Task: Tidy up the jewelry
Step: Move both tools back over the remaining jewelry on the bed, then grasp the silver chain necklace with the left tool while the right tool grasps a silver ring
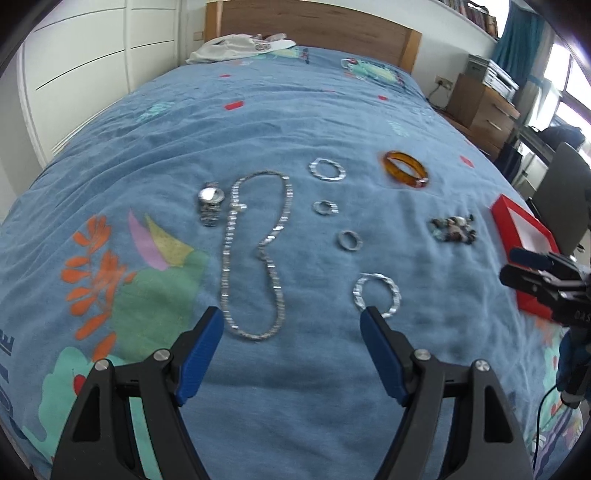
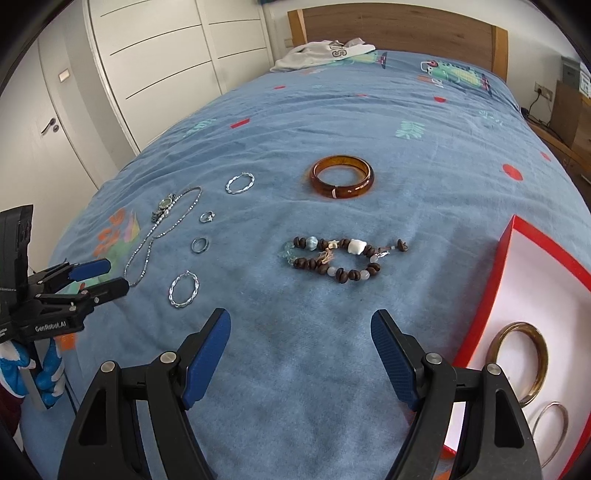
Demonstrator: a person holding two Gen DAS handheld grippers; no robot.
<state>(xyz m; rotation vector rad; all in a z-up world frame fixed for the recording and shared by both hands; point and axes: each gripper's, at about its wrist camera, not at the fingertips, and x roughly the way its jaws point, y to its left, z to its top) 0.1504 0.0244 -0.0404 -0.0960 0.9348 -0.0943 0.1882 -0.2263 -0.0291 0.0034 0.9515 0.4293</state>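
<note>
Jewelry lies spread on a blue bedspread (image 1: 295, 122). In the left wrist view a silver necklace (image 1: 255, 251), a watch (image 1: 210, 201), two twisted silver hoops (image 1: 376, 293) (image 1: 327, 169), two rings (image 1: 325, 206) (image 1: 349, 240), an amber bangle (image 1: 405, 169) and a beaded bracelet (image 1: 453, 228) lie ahead of my left gripper (image 1: 291, 317), which is open and empty. My right gripper (image 2: 301, 321) is open and empty, short of the beaded bracelet (image 2: 343, 260) and amber bangle (image 2: 341, 176). The red box (image 2: 480, 314) at right holds a gold bangle (image 2: 517, 365) and a thin silver bangle (image 2: 550, 432).
A white garment (image 2: 325, 53) lies by the wooden headboard (image 2: 399, 26). White wardrobe doors (image 2: 166, 55) stand left of the bed, wooden drawers (image 1: 484, 110) and a chair (image 1: 565, 184) to its right. The other gripper (image 2: 92, 280) shows at the left edge of the right wrist view.
</note>
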